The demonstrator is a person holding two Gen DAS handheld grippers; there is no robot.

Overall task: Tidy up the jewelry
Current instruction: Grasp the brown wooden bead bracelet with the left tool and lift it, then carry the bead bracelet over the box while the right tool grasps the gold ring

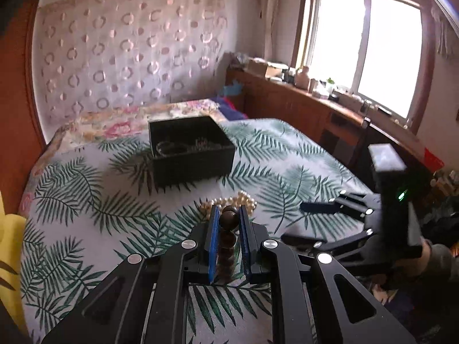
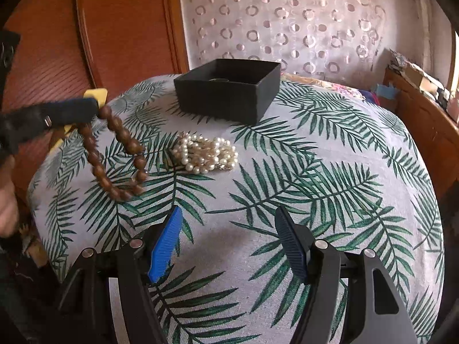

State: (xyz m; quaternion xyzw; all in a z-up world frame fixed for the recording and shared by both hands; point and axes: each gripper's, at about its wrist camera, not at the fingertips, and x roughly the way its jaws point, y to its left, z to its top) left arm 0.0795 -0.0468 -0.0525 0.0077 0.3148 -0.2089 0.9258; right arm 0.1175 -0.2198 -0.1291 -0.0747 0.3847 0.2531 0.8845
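The bed (image 2: 330,172) fills most of what you see, its leaf-print cover (image 1: 86,200) running out past the lower edge of both views, so you cannot see where it ends. Behind it hangs one sheer curtain (image 1: 129,51) with ring shapes, and the left wrist view adds one bright window (image 1: 364,51) over a long wooden cabinet (image 1: 287,100); the small things along its top are too blurred to count.

One black box (image 2: 229,91) sits open on the cover, well back from you. From the right wrist view its inside is almost all hidden by the near wall. From the left wrist view you can make out what look like a couple of clear bangles (image 1: 169,147) and a tangle of something metallic, not clear enough to count.

Your two grippers come next. Your right gripper (image 2: 229,243) hangs above bare cover with its blue pads well apart and nothing between them. Your left gripper (image 1: 228,229) is clamped on one brown bead bracelet (image 2: 114,154): in its own view only a short column of beads shows between the blue pads, the rest hidden under the fingers. The right wrist view shows the loop dangling clear of the cover, blurred, so the beads cannot be counted.

One heap of pearl strands (image 2: 206,152) lies on the cover between you and the box, apart from both; how many strands is unclear.
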